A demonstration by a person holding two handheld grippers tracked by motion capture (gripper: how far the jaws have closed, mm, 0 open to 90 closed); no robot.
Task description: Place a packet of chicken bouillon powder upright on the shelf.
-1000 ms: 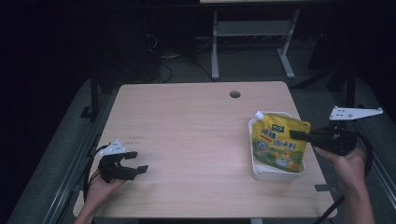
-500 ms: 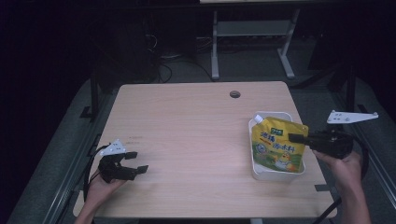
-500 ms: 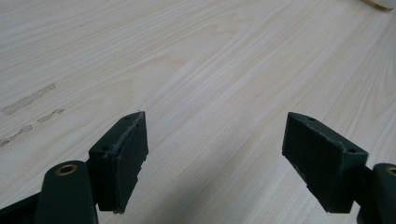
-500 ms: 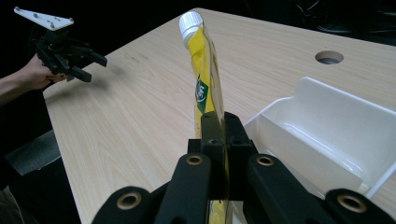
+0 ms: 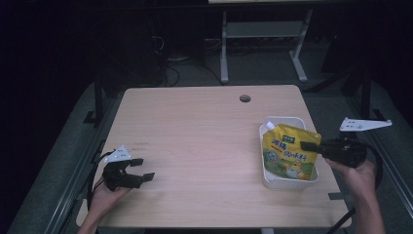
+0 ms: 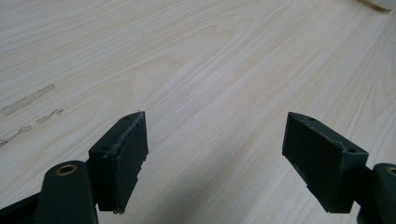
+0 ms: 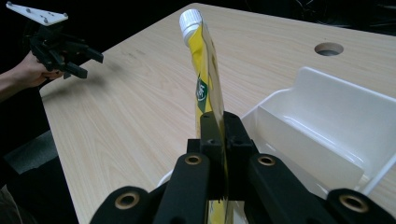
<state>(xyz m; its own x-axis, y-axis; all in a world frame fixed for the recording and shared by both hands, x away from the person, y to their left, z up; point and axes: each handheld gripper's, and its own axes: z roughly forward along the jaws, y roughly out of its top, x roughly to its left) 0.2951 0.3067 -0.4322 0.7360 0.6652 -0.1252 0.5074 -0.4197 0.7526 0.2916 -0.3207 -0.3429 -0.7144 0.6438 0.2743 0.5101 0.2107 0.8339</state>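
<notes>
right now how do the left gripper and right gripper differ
The left gripper has its jaws wide apart with nothing between them; the right gripper is shut on the yellow pouch. The left one hangs low over bare table; the right one is at the white tray. Both are black and hand-held.

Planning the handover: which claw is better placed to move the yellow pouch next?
The right claw: its jaws are clamped on the yellow pouch at the white tray. The left claw sits open across the table.
</notes>
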